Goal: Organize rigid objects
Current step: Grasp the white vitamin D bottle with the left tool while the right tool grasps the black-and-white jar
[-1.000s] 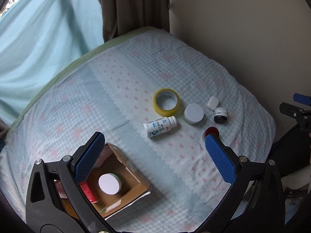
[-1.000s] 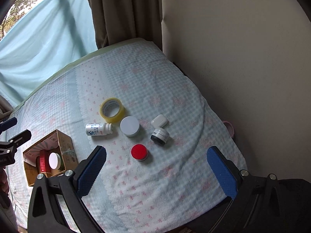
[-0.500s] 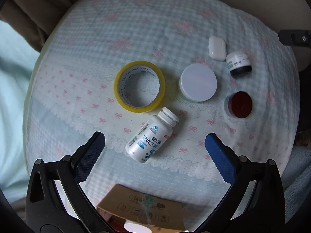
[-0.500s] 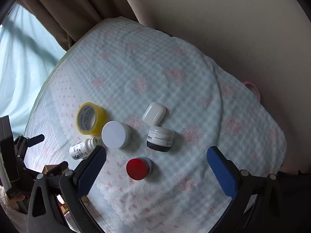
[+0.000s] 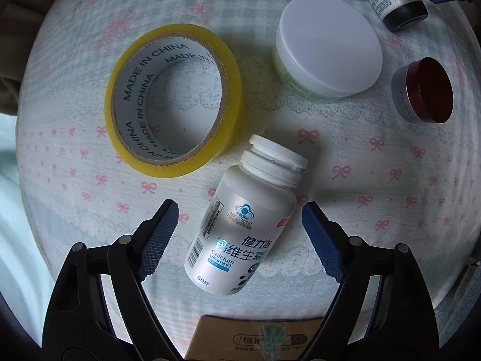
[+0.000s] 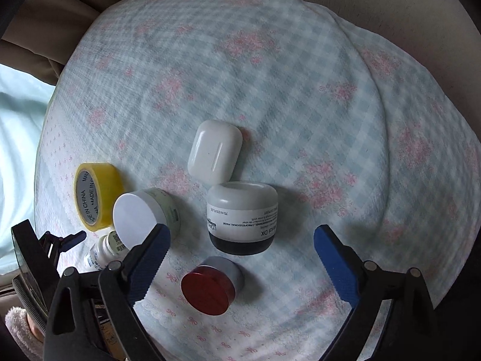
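Observation:
A white vitamin bottle [image 5: 243, 228] lies on its side on the cloth. My left gripper [image 5: 239, 210] is open, its fingers on either side of the bottle, not touching. My right gripper [image 6: 242, 234] is open around a white and black cream jar [image 6: 242, 218] lying on its side, with gaps both sides. A red-lidded jar [image 6: 210, 288] sits just below it. A white earbud case [image 6: 215, 152] lies beyond it. A white-lidded jar [image 5: 327, 43] and a yellow tape roll [image 5: 173, 99] sit nearby.
The cardboard box rim [image 5: 258, 340] shows at the bottom of the left wrist view. The items lie on a pale blue checked cloth [image 6: 270, 60] with pink bows. A beige wall and curtains stand behind. The left gripper [image 6: 60, 240] shows at the lower left of the right wrist view.
Both grippers have dropped close to the cloth. The left one now straddles the vitamin bottle; the right one now straddles the white and black jar. Both stay open.

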The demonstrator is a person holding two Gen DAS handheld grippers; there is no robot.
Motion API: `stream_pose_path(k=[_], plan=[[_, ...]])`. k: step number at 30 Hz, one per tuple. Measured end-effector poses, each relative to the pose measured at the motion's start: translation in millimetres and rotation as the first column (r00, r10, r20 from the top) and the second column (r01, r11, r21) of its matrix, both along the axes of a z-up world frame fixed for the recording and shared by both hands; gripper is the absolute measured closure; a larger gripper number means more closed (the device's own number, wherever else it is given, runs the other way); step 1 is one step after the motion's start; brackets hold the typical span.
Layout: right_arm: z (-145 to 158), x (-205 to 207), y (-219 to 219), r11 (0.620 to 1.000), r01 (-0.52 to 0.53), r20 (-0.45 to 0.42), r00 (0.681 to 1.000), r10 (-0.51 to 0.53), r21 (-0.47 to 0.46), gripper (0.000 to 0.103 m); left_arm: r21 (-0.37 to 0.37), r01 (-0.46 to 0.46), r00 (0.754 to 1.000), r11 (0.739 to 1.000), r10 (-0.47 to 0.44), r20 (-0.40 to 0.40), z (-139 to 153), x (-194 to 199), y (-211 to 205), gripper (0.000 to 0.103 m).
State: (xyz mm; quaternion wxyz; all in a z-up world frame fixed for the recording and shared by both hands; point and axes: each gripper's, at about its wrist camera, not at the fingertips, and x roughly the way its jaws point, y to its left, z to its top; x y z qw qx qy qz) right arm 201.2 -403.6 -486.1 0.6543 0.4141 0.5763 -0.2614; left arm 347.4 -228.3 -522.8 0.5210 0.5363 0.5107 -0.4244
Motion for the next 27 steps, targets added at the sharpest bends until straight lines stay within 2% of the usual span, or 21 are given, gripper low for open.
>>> stream_pose_path(k=[1, 2, 3, 4, 5, 10, 12, 13, 16, 20, 27], plan=[[-4, 1, -1, 1.0, 0.003, -0.008, 1.0, -0.003, 0.001, 0.008, 0.011, 0.011, 1.0, 1.0, -0.011, -0.002, -5, -1, 0, 0.019], [-8, 2, -1, 1.0, 0.009, -0.018, 1.0, -0.009, 0.005, 0.008, 0.022, 0.025, 1.0, 0.999, -0.025, -0.002, -9, -3, 1, 0.024], [-11, 2, -2, 1.0, 0.017, -0.022, 1.0, -0.017, 0.011, 0.011, 0.034, 0.041, 0.999, 0.999, -0.041, 0.001, -14, -4, 2, 0.032], [-15, 2, -4, 1.0, 0.025, -0.025, 0.999, -0.024, 0.018, 0.015, 0.045, 0.057, 0.998, 0.997, -0.057, 0.004, -17, -6, 2, 0.034], [-19, 3, -5, 0.999, 0.031, -0.033, 0.999, -0.03, 0.027, 0.02, 0.045, 0.066, 0.998, 0.997, -0.066, 0.004, -18, -7, 1, 0.035], [-39, 5, -9, 0.995, 0.073, -0.057, 0.996, -0.07, 0.063, 0.022, 0.054, 0.082, 0.997, 0.995, -0.081, -0.008, -21, -14, -6, 0.043], [-48, 7, -8, 0.993, 0.072, -0.065, 0.996, -0.066, 0.089, 0.032, 0.059, 0.094, 0.996, 0.994, -0.094, -0.004, -23, -16, -8, 0.047], [-50, 9, -9, 0.995, 0.062, -0.077, 0.995, -0.056, 0.078, 0.033, 0.058, 0.097, 0.995, 0.994, -0.097, -0.005, -22, -17, -8, 0.049], [-51, 10, -9, 0.999, 0.03, -0.111, 0.994, -0.026, 0.038, 0.049, 0.052, 0.1, 0.995, 0.994, -0.1, -0.001, -23, -18, -6, 0.05], [-53, 8, -10, 0.998, 0.037, -0.107, 0.994, -0.032, 0.044, 0.051, 0.046, 0.092, 0.996, 0.995, -0.092, 0.006, -23, -23, -3, 0.05], [-45, 16, -4, 0.999, 0.021, -0.106, 0.994, -0.018, 0.025, 0.051, 0.037, 0.06, 0.998, 0.998, -0.059, -0.012, -5, -23, -1, 0.05]])
